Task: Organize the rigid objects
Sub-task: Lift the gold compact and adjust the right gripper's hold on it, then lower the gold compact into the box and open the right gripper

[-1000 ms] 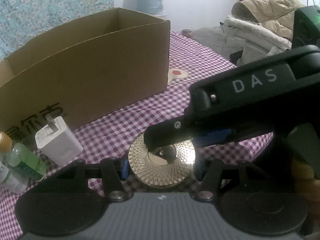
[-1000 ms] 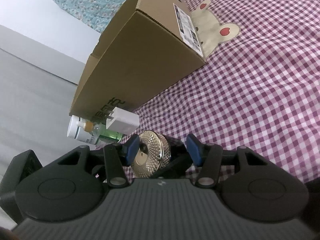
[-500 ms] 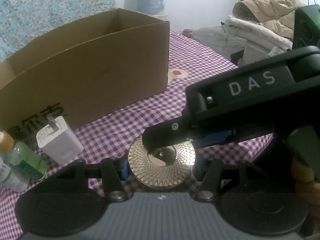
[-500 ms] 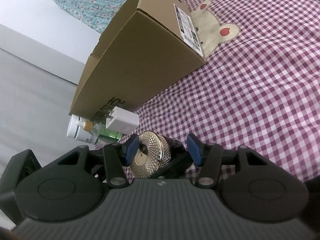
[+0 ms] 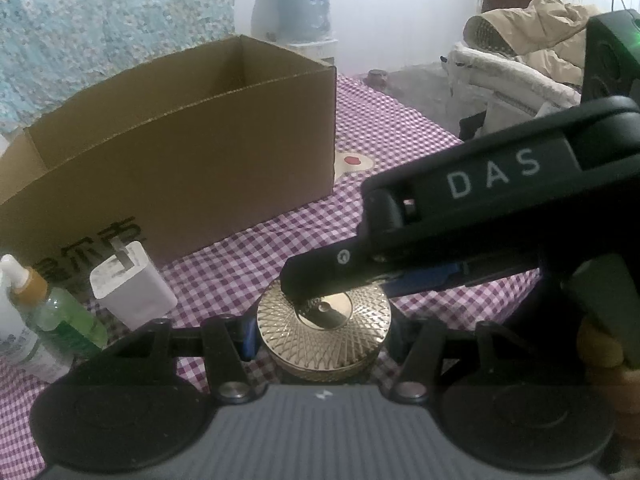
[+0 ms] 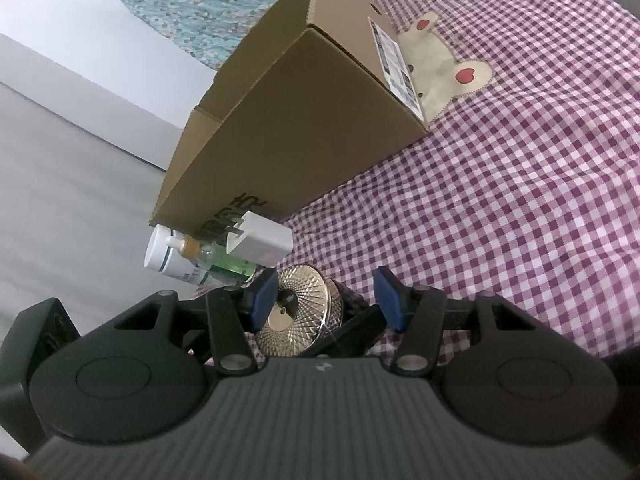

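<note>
A round gold-lidded jar (image 5: 324, 330) stands on the checked cloth. My left gripper (image 5: 320, 336) is around it, its blue pads against the jar's sides. My right gripper (image 6: 326, 300) reaches in from the right; in the left wrist view one black finger (image 5: 320, 276) lies over the lid. In the right wrist view the jar (image 6: 298, 310) sits between the blue pads (image 6: 388, 298) with a gap on the right. An open cardboard box (image 5: 168, 152) stands behind, also in the right wrist view (image 6: 304, 120).
A white charger plug (image 5: 130, 290) and a green-liquid bottle (image 5: 60, 316) beside a white bottle (image 5: 12, 320) lie at the left near the box. Bear patch (image 6: 444, 56) on the purple checked cloth (image 6: 520, 200). Piled clothes (image 5: 520, 64) at far right.
The jar has stayed between both grippers. The right gripper has shifted very slightly; nothing else has moved.
</note>
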The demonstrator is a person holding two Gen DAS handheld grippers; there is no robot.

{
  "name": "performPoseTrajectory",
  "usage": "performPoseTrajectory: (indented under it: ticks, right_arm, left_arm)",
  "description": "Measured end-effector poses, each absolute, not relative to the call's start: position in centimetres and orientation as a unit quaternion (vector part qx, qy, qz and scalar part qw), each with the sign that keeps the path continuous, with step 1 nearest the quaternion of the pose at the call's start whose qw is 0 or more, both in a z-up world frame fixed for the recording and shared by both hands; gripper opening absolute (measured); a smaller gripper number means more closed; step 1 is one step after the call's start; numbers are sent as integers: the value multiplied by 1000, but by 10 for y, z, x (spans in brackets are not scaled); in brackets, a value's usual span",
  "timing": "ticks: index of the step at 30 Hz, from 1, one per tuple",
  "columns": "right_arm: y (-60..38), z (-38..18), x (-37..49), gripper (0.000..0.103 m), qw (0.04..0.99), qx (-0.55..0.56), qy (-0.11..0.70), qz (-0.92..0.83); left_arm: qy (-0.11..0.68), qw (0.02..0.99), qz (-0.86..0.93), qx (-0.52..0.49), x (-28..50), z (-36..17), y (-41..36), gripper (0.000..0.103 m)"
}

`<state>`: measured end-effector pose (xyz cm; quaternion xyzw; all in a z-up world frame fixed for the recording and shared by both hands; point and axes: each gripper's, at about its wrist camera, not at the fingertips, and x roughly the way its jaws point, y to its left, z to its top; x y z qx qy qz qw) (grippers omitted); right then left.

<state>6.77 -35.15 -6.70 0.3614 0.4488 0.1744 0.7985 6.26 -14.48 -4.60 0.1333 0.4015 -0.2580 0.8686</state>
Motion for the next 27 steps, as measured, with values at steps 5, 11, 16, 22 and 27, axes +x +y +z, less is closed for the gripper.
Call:
performPoseTrajectory:
  ticks: [5,11,16,22,27]
  right_arm:
    - [-349,-60,64,53,803,356,442,180]
    - [-340,-40,63,53,812,346,429,192]
    - [-328,-6,78,52,820,334,408,223]
    - [-304,39,113,51,829,303,383,272]
    - [-295,60,156,51,823,297,385,292]
  left_arm:
    - [395,873,-256,131,57,-40,-141,58]
    - [379,882,-250,124,49,-22,-133,58]
    - [347,896,-244,128,51,12,-123,58]
    - [319,911,-223,139,71,55,-117,58]
    - [326,913,-213,120,109,78,-113,58]
